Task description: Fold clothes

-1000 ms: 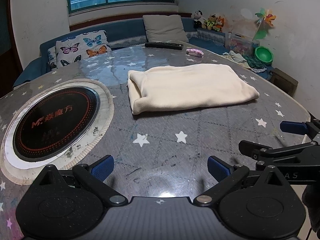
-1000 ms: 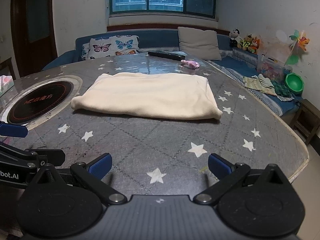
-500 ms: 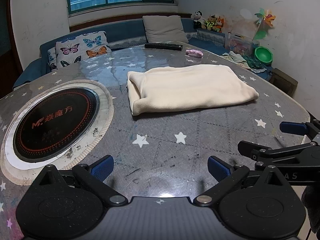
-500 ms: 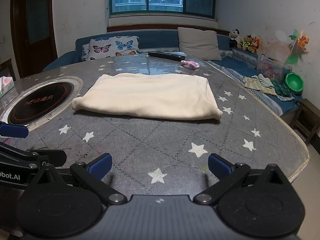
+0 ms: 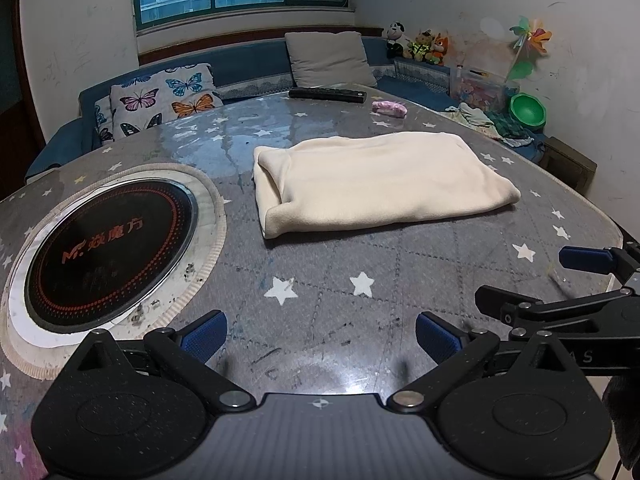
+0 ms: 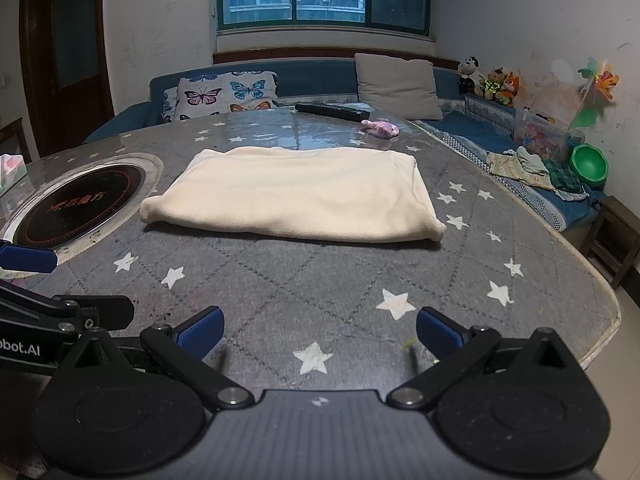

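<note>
Left wrist view: left tongs (image 5: 320, 334) spread, empty, low over the table (image 5: 320, 280). One folded cream garment (image 5: 380, 180) lies flat well ahead of them, beside the round induction cooktop (image 5: 108, 248). Right tongs (image 5: 528, 284) at right edge.

Right wrist view: right tongs (image 6: 320, 332) spread, empty; garment (image 6: 296, 196) well ahead, centred. One remote control (image 6: 332, 111) and one pink bundle (image 6: 382, 128) lie beyond it.

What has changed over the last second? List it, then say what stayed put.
Nothing visibly changed. The cream garment lies folded in the same spot on the table, and the left gripper and right gripper hover open and empty over the near edge as before.
</note>
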The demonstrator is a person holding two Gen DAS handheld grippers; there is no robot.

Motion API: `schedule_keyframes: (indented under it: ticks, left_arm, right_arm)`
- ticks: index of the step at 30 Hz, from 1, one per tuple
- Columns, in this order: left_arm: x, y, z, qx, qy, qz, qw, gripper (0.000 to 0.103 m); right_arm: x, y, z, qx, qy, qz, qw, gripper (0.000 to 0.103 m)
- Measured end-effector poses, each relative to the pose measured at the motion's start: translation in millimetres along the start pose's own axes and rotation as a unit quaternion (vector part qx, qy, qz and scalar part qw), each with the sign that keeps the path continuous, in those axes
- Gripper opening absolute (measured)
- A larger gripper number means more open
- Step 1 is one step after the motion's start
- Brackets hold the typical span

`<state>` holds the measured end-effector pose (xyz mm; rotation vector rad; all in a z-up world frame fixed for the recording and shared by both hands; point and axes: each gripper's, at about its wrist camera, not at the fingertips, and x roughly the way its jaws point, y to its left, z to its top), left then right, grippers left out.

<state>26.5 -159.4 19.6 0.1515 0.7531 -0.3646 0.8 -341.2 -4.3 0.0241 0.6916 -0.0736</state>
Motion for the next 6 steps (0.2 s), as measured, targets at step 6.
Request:
schedule_keyframes:
  ticks: [6]
  left_arm:
    - [3.7, 0.9, 3.6, -0.002, 0.0, 0.002, 1.0, 0.102]
  right_arm:
    - [3.7, -0.3, 1.8, 0.0, 0.003, 0.001, 1.0, 0.103]
